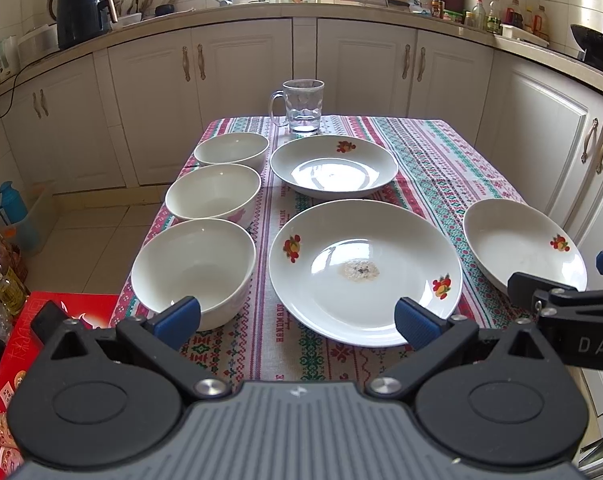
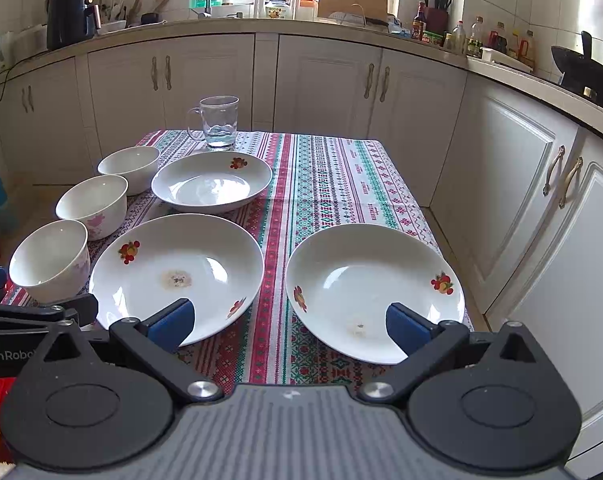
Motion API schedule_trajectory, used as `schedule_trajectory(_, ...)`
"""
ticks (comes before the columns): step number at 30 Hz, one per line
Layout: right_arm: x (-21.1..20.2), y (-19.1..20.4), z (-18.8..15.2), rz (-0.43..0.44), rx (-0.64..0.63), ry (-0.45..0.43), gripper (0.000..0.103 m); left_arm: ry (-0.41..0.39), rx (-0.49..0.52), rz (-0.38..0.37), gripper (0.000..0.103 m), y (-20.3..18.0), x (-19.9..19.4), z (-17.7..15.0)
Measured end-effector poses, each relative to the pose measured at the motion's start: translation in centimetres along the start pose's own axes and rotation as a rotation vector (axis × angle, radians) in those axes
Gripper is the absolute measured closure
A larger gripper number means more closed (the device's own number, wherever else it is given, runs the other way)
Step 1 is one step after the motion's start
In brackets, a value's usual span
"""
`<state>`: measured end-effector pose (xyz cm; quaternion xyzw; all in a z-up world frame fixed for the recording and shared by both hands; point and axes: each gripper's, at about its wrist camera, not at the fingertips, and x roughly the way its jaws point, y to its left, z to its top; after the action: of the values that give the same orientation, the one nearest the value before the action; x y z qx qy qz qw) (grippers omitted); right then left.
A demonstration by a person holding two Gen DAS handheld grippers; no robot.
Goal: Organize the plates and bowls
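Observation:
Three white bowls stand in a row down the table's left side: a near bowl (image 1: 195, 268) (image 2: 49, 266), a middle bowl (image 1: 213, 196) (image 2: 92, 204) and a far bowl (image 1: 231, 150) (image 2: 129, 168). Beside them lie three white plates with fruit prints: a big near plate (image 1: 363, 270) (image 2: 177, 276), a far plate (image 1: 333, 168) (image 2: 211, 182) and a right plate (image 1: 523, 250) (image 2: 373, 288). My left gripper (image 1: 297, 322) is open, hovering at the near edge between the near bowl and the big plate. My right gripper (image 2: 289, 324) is open, between the big plate and the right plate.
A glass mug (image 1: 301, 106) (image 2: 217, 122) stands at the table's far edge on the patterned tablecloth (image 1: 433, 160). A red box (image 1: 17, 360) lies below left. White kitchen cabinets (image 2: 521, 184) close in behind and on the right. A tiled floor (image 1: 89, 236) lies to the left.

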<state>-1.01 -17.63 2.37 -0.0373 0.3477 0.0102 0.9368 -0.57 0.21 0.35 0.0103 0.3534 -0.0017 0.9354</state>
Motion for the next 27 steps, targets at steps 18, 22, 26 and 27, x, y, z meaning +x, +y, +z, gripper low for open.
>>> schedule_trajectory(18,-0.10,0.14,0.04,0.001,-0.004,-0.004,0.000,0.002,-0.008,-0.001,0.001,0.19,0.15,-0.12)
schedule_trajectory(22,-0.13,0.15,0.00,0.000,-0.005,-0.005,0.000,0.003,-0.010,-0.001,0.001,0.22,0.20,-0.08)
schedule_trajectory(26,-0.12,0.14,-0.02,0.000,-0.004,-0.005,0.000,0.003,-0.010,-0.001,0.001,0.24,0.22,-0.10)
schedule_trajectory(27,-0.13,0.14,-0.01,0.000,-0.005,-0.005,0.000,0.003,-0.010,-0.001,0.001,0.25,0.22,-0.09)
